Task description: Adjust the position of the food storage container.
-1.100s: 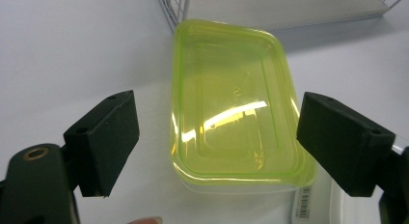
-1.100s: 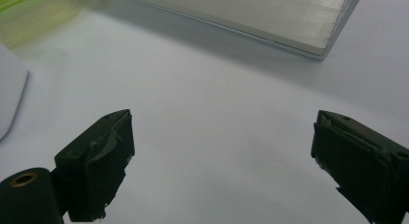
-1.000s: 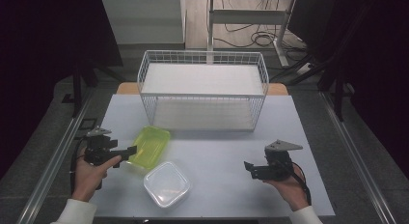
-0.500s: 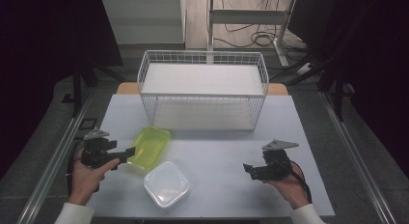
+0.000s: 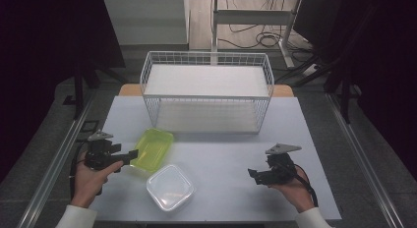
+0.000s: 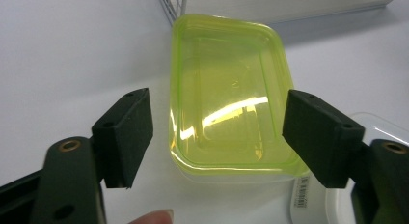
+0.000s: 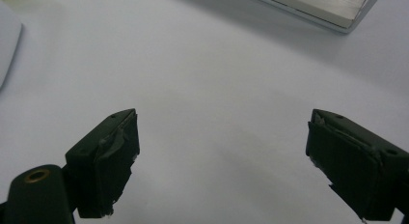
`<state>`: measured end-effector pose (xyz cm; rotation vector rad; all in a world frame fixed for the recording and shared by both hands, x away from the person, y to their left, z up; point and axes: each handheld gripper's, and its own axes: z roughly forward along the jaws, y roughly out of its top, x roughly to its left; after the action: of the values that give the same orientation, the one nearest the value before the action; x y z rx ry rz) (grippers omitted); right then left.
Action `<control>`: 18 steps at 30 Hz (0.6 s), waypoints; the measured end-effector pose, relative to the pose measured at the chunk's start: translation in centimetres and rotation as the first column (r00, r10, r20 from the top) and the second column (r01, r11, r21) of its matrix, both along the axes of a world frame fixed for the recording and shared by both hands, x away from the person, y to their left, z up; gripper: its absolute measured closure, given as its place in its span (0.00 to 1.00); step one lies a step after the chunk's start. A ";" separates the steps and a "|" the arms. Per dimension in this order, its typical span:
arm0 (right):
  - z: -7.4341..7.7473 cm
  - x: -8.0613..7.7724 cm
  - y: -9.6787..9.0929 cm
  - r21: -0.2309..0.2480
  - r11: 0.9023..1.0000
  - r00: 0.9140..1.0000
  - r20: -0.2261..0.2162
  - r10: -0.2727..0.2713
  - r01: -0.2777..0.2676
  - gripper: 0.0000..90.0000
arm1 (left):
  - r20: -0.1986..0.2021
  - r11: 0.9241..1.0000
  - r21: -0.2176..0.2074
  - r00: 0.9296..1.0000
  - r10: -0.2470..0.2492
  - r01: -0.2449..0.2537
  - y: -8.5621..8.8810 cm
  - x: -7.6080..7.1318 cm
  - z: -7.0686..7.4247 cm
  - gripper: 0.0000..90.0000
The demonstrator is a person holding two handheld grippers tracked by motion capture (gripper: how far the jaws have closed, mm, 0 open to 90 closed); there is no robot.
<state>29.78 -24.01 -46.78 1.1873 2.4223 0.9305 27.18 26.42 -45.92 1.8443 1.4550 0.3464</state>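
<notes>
A yellow-green translucent container lies on the white table, left of centre. My left gripper lies level at its near-left end. In the left gripper view the container's near end sits between the two jaws of the left gripper. The jaws have just been closing, a gap still shows at the left pad, and the container rests on the table. At the right, my right gripper is held low over bare table, and its jaws stand wide with nothing between them.
A clear square container sits near the table's front edge, just right of the yellow-green one; its corner shows beside my left gripper's right jaw. A white wire basket stands at the back of the table.
</notes>
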 end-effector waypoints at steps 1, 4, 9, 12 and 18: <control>0.0 0.0 0.0 0.000 1.000 1.000 0.000 0.000 0.000 0.13 | 0.000 1.000 0.000 1.000 0.000 0.000 0.0 0.0 0.0 0.32; 0.0 0.1 0.0 0.001 1.000 1.000 -0.006 -0.005 0.005 0.14 | -0.006 1.000 0.010 1.000 -0.007 0.007 -0.2 0.7 0.1 0.36; -0.1 0.1 0.1 -0.003 1.000 1.000 -0.011 -0.004 0.004 0.14 | -0.027 1.000 0.019 1.000 -0.014 0.014 -0.5 2.1 0.2 0.39; 0.0 0.1 0.1 -0.007 1.000 1.000 -0.012 -0.003 0.003 0.14 | -0.052 1.000 0.010 0.998 -0.018 0.019 -0.3 3.3 0.5 0.39; -0.1 0.2 -0.1 -0.018 1.000 1.000 -0.018 -0.007 0.006 0.14 | -0.080 1.000 0.021 0.997 -0.005 0.007 0.2 4.9 0.9 0.45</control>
<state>29.93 -24.11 -46.92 1.2016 2.4340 0.8980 32.12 26.61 -45.07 1.8982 1.5043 0.2897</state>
